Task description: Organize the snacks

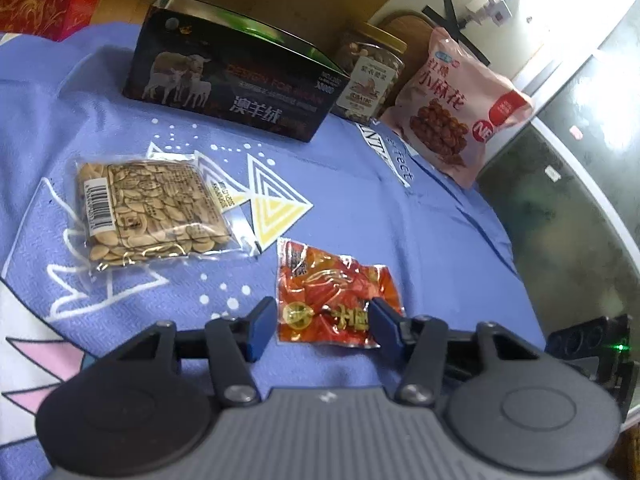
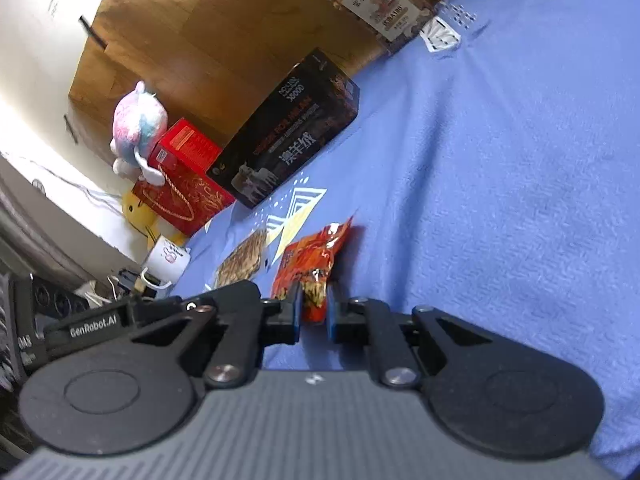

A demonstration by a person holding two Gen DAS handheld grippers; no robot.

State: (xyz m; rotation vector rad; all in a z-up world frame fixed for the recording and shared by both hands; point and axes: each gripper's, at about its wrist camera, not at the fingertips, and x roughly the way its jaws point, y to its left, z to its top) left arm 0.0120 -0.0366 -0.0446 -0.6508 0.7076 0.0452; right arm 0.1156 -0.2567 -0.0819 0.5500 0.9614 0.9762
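The right gripper (image 2: 313, 312) is clenched on the near end of a crinkled red-and-orange foil snack packet (image 2: 316, 256), its blue pads (image 2: 296, 312) pressing the wrapper from both sides while the rest of the packet lies out on the blue-violet printed cloth (image 2: 500, 200). The left gripper (image 1: 320, 322) is released — its jaws stand apart, with blue-padded fingers (image 1: 262, 330) on either side of the near edge of the same kind of red packet (image 1: 336, 300), which lies flat on the cloth (image 1: 420, 264); whether the right-hand pad touches the foil cannot be told. The packet bears gold characters and a round gold seal, too blurred to read.

To its left in the left wrist view lies a clear plastic bag of pale striped seeds (image 1: 150, 212) with a barcode strip along one edge and a printed panel of small text. Farther back stands a black open-topped cardboard box (image 1: 236, 76) showing white sheep, the words "DESIGN FOR MILAN", "30000" and the large characters 澳羊绒. Just beside it is a clear jar of nuts with a gold lid (image 1: 370, 76) and a cream label, and next to that a pink pouch (image 1: 460, 104) printed 小麻花 with a picture of brown twists.

In the right wrist view, "GenRobot.AI" is written on the gripper body, and red gift boxes with gold pattern (image 2: 182, 184) carry a pink-and-blue plush toy (image 2: 138, 128) off the cloth's far edge.
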